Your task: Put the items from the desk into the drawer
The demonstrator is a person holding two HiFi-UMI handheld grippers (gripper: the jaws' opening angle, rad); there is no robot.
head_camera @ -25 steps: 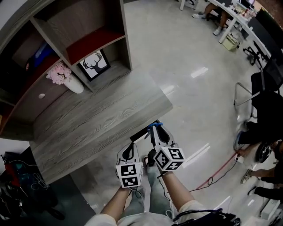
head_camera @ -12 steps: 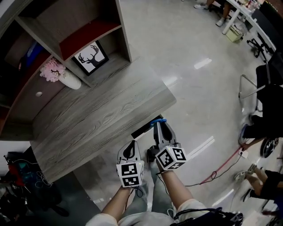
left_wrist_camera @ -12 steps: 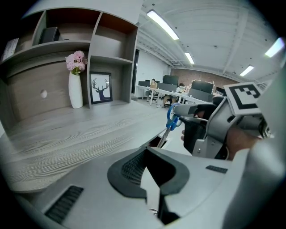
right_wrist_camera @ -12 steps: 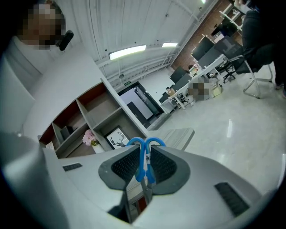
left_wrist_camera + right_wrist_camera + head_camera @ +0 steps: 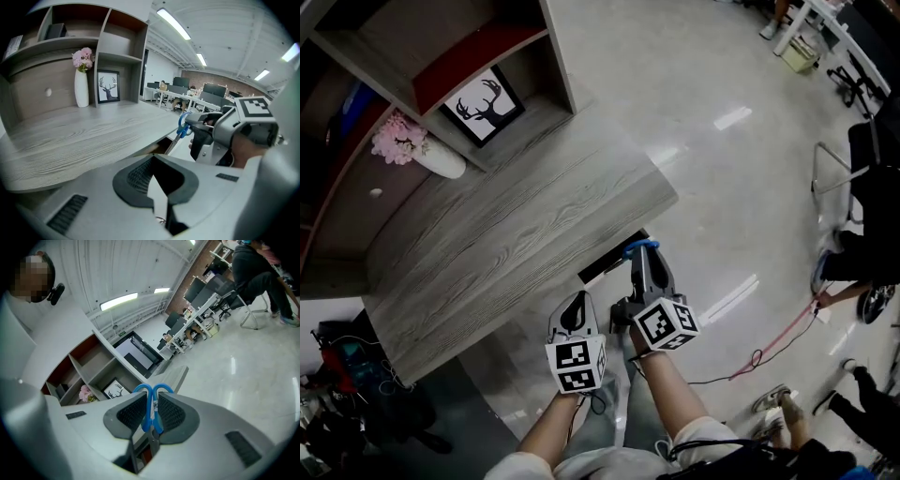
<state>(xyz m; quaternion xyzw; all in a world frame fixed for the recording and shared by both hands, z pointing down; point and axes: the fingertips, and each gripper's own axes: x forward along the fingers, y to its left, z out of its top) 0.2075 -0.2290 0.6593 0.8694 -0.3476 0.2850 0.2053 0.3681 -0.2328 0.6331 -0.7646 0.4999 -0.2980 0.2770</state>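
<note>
My right gripper (image 5: 648,269) is shut on a pair of blue-handled scissors (image 5: 639,247). The handle loops stick out past its tips (image 5: 151,411), the pads press on the scissors (image 5: 153,401), and the blades run back between the jaws. It hovers just off the front edge of the grey wooden desk (image 5: 506,234), over the open drawer (image 5: 610,262), which shows as a dark slot below the desktop. My left gripper (image 5: 576,302) hangs beside it to the left, jaws a narrow gap apart with nothing between them. In the left gripper view the scissors (image 5: 183,128) point down at the drawer (image 5: 160,148).
A white vase of pink flowers (image 5: 439,157) and a framed deer picture (image 5: 478,105) stand at the back of the desk under shelf compartments. Shiny floor lies to the right, with a red cable (image 5: 773,342), office chairs (image 5: 853,169) and a person's feet.
Both grippers have sunk a little towards the drawer. The right one has rolled somewhat, still gripping the scissors.
</note>
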